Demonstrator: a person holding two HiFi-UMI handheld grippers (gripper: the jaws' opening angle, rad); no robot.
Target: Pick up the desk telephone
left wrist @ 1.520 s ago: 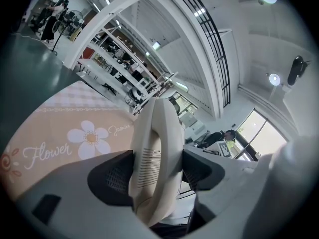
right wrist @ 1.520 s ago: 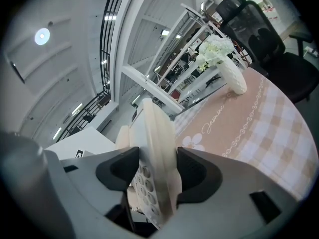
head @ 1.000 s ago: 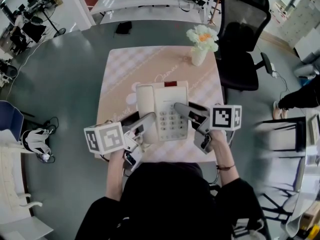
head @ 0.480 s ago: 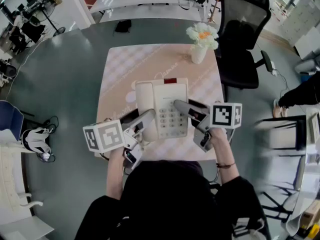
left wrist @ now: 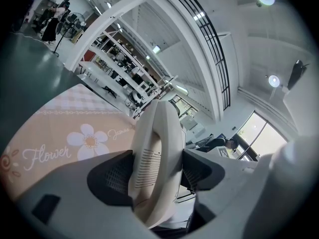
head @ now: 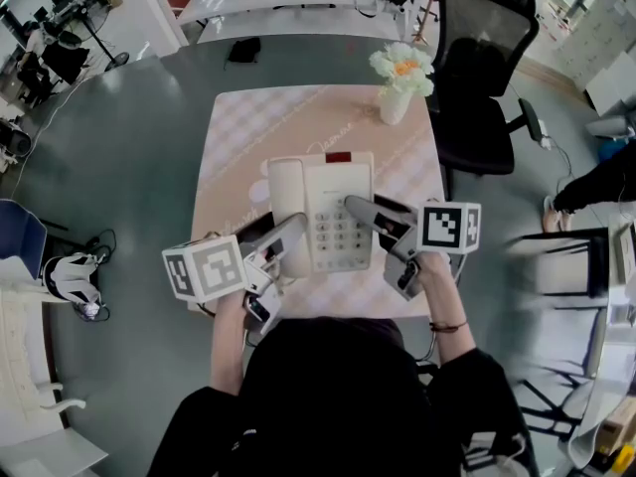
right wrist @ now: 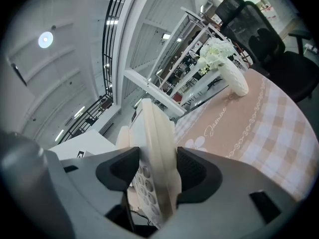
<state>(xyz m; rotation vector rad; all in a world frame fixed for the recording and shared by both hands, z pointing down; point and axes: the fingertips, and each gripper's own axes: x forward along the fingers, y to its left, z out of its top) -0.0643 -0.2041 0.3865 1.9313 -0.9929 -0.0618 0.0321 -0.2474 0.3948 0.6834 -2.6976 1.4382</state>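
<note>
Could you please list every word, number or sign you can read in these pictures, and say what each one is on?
"Flower": script on the tablecloth, in the left gripper view.
"Jasmine": script on the same tablecloth, in the right gripper view.
Desk telephone: the key digits and the red label are too small to read.

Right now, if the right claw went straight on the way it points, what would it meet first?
The telephone: the right claw is clamped on its keypad edge, so going on would likely just shove it across toward the left claw.
</note>
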